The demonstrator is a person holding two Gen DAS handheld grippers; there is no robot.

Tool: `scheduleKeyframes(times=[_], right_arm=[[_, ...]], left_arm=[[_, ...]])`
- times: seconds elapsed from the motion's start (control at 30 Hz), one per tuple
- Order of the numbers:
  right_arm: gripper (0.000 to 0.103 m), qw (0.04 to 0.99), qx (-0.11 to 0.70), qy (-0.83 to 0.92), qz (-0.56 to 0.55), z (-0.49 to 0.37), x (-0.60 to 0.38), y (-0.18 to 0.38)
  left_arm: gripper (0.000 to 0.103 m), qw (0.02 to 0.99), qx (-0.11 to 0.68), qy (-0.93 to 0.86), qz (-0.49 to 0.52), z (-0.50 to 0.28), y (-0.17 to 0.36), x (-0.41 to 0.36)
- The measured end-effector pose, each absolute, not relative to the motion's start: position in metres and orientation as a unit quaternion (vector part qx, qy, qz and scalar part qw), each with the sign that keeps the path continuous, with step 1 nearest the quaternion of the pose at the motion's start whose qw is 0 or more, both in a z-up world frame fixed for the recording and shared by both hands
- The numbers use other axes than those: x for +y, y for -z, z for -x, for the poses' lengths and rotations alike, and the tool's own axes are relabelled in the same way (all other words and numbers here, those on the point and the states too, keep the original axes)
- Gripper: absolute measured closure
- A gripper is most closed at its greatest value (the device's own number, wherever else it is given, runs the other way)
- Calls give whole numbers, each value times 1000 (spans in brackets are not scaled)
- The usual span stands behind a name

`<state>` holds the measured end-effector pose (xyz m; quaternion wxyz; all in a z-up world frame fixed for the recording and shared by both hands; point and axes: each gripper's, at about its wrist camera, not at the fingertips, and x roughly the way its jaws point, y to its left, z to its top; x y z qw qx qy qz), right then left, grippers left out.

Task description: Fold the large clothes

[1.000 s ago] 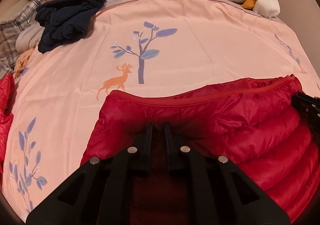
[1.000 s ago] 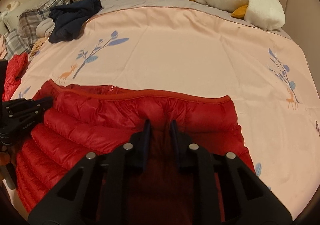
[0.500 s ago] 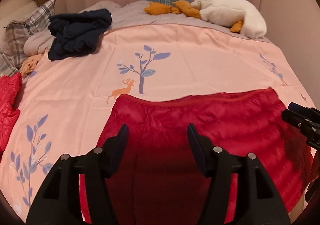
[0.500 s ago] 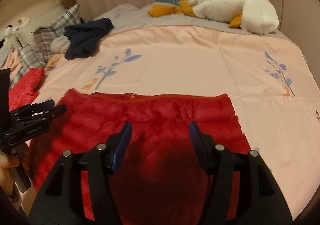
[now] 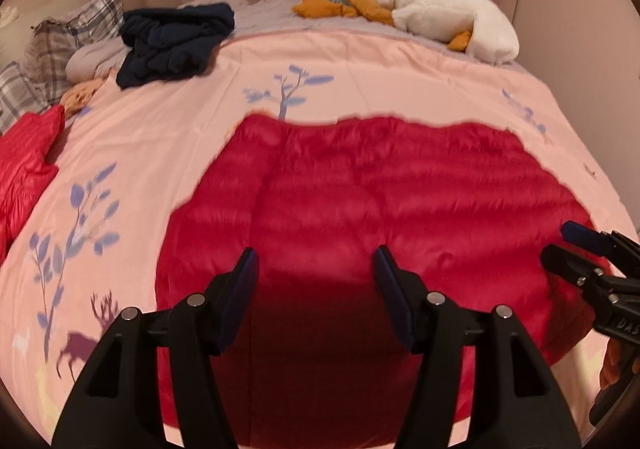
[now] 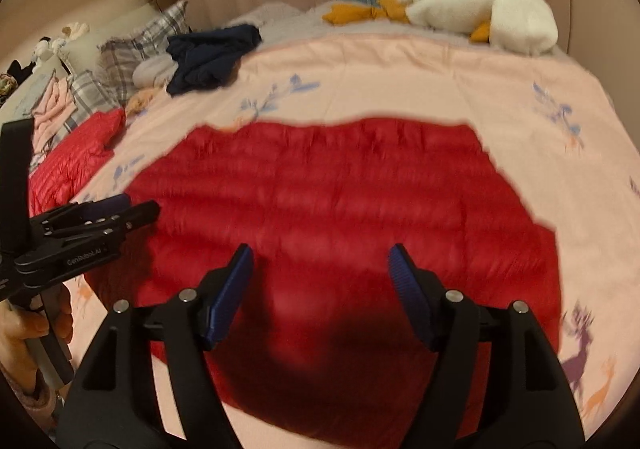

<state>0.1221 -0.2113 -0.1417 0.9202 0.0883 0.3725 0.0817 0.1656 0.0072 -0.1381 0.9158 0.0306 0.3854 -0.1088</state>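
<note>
A red quilted puffer jacket [image 5: 380, 185] [image 6: 340, 189] lies spread flat on the pink bed cover [image 5: 360, 65], near the front edge. My left gripper [image 5: 315, 253] hovers over the jacket's near part, open, with nothing between its blue pads. My right gripper [image 6: 321, 249] also hangs above the near part of the jacket. Its jaws are opening and nothing is between them. The right gripper's tips [image 5: 560, 245] show at the right edge of the left wrist view. The left gripper [image 6: 140, 207], held by a hand, shows at the left of the right wrist view.
A crumpled navy garment [image 5: 176, 41] lies at the back left beside plaid pillows [image 5: 80, 29]. A white plush goose [image 5: 452, 17] rests at the back right. Another red quilted piece [image 5: 24, 153] lies at the left edge. Curtains hang behind the bed.
Both grippers were shut on the jacket's far edge; they let go, opened and drew back toward the near side. The jacket now lies flat.
</note>
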Motion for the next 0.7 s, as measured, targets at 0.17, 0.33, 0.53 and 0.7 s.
scheduleKeyframes(times=[0.17, 0.33, 0.53, 0.7], right_arm=[[31, 913, 389, -74, -97, -126, -212, 151], [31, 917, 376, -73, -109, -110, -215, 139], [31, 923, 361, -70, -117, -86, -220, 133], [31, 912, 390, -63, -115, -91, -220, 154]], left_arm=[[41, 913, 391, 100, -57, -161, 146, 2], [41, 912, 396, 102, -36, -150, 138, 12], [41, 911, 399, 101, -24, -130, 139, 20], [41, 907, 408, 96, -41, -128, 152, 14]])
